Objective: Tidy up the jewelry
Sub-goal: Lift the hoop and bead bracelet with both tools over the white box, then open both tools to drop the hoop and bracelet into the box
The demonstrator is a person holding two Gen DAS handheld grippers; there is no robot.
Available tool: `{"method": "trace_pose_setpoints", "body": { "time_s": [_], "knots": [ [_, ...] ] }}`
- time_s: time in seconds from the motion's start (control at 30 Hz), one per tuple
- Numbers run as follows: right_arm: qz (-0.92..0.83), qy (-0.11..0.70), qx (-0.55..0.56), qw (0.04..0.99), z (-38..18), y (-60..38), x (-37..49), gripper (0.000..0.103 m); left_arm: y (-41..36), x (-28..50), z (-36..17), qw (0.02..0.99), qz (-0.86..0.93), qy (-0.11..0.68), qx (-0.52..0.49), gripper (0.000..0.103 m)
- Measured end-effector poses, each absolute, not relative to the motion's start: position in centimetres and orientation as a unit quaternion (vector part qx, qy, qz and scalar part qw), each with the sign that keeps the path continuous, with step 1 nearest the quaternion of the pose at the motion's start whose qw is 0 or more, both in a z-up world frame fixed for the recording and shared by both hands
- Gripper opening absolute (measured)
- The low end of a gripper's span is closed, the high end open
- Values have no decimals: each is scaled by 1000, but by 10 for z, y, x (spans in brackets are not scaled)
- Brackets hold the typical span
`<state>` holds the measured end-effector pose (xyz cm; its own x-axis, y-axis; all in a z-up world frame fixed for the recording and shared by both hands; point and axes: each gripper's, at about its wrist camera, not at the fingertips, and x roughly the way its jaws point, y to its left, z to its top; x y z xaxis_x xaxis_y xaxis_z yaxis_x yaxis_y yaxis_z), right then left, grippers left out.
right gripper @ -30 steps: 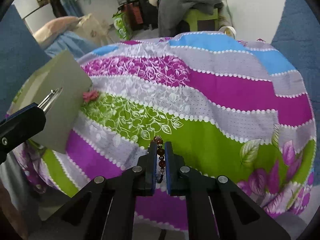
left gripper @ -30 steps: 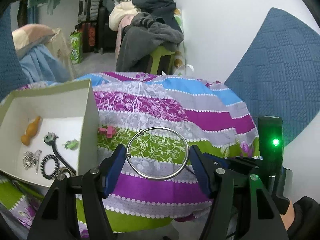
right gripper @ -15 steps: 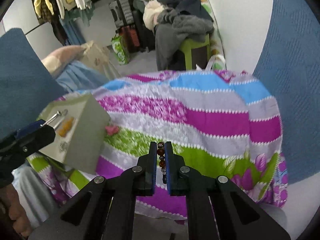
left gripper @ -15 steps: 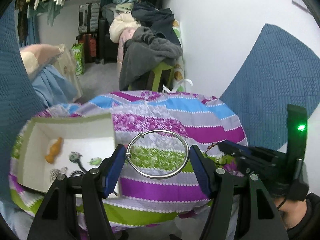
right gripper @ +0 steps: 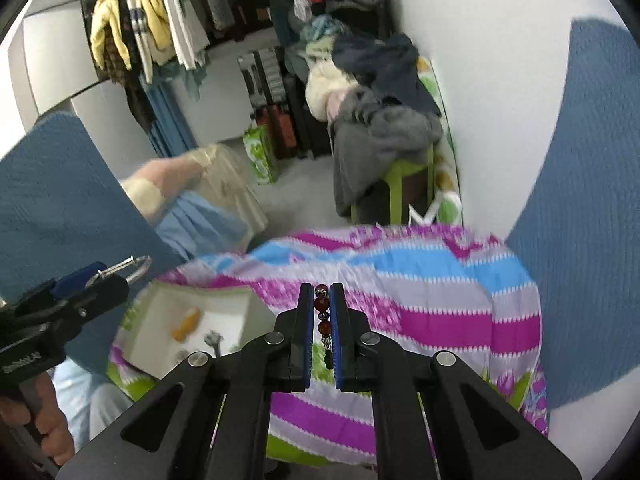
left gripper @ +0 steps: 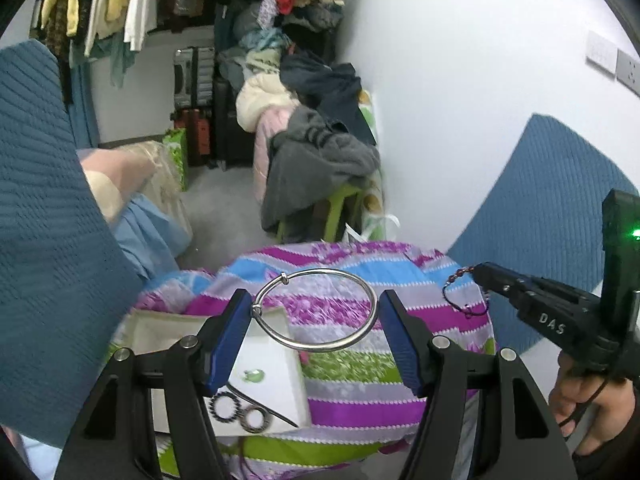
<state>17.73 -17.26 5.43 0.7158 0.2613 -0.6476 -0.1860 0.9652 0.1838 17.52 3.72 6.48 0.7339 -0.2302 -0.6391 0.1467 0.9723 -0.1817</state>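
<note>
Thin silver metal bangle [left gripper: 315, 309] is sitting clamped across the left gripper [left gripper: 315, 332], pads pressing its two sides. Red-and-brown beaded bracelet [right gripper: 322, 322] is hanging pinched in the right gripper [right gripper: 320, 332], jaws nearly together. Both are hovering above the striped floral bedspread [left gripper: 400, 360]; open white cardboard box [left gripper: 276, 364] is lying below the left one, trinkets inside.

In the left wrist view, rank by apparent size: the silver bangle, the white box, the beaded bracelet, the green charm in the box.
1. white box, partly hidden by the gripper
2. silver bangle, though nearer the camera, so inflated
3. beaded bracelet
4. green charm
</note>
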Motion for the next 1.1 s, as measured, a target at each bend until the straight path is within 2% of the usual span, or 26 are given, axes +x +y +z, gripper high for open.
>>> {"method": "trace_pose_setpoints", "body": {
  "time_s": [0.27,0.5,1.1],
  "knots": [
    [149,338,50,928,86,-130,186,6,82,178,83,934,-81,342,-58,66],
    [184,346,47,919,72,-78,196,6,127,181,57,929,-51,359,-75,66],
    [202,485,23,850,-80,-5,225,6,179,197,-101,864,-35,492,-102,66]
  ]
}}
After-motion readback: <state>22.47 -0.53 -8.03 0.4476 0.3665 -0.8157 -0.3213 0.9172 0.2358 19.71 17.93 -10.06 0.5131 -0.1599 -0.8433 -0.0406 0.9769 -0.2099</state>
